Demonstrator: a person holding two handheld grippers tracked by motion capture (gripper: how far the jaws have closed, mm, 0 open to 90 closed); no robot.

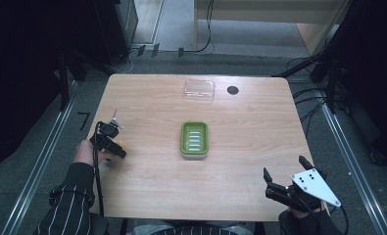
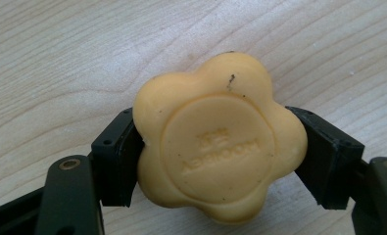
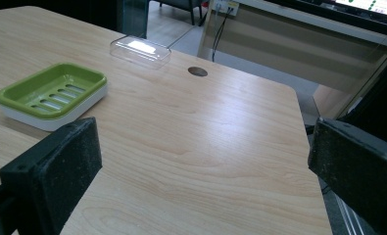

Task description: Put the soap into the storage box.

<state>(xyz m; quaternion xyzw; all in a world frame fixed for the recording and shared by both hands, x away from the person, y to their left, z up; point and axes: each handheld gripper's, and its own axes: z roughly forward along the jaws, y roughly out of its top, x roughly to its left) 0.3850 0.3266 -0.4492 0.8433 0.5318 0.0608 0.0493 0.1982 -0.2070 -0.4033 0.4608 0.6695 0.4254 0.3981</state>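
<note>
Lying on the wooden table point(image 1: 147, 186): one yellow flower-shaped soap point(image 2: 219, 137), one green soap dish point(image 1: 194, 139), one clear plastic lid point(image 1: 199, 90), one dark round hole point(image 1: 232, 90) in the tabletop. Two grippers in all. Raised lettering stamped on the soap's round centre, seen upside down in the left gripper view, too soft to read with certainty. Soap well to the left of the soap dish, near the table's left edge, clamped flat between the jaws of the left gripper point(image 1: 116, 145), pads pressing two opposite lobes, underside at the wood. Left hand point(image 1: 87, 152) wrapped round the gripper body, striped sleeve coming in from the near-left corner. Right gripper point(image 1: 285, 172) near the table's front-right corner, well to the right of the dish and nearer the person, held roughly level, pointing toward the dish, jaws spread wide with nothing between. Clear lid beyond the dish, near the far edge, with the hole just to its right.
</note>
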